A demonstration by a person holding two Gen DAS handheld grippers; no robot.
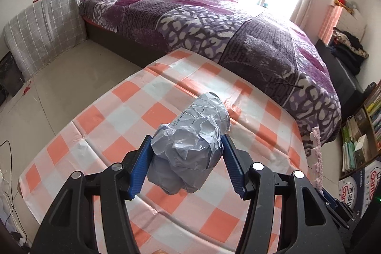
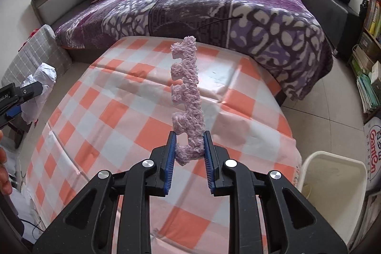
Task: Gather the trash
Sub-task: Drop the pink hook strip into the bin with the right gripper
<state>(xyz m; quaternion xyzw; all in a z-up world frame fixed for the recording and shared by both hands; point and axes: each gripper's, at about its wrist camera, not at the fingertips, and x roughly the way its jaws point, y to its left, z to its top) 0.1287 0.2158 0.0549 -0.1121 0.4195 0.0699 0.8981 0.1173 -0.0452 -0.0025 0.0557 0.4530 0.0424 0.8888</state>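
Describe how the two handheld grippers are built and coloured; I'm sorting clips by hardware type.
Both look like the same model. The left gripper and right gripper each have matte black, angular linkage arms with triangular cut-outs, joined by round silver pivot pins. Their fingers carry ribbed blue pads. Seen from the right wrist view, the left gripper's black side bears small white lettering, only partly legible. No cables or sleeves are visible.

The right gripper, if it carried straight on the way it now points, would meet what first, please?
Probably the checked tablecloth. The right gripper, shut on the purple foam strip, points down at the table, with nothing else visible in its line; depth is unclear.
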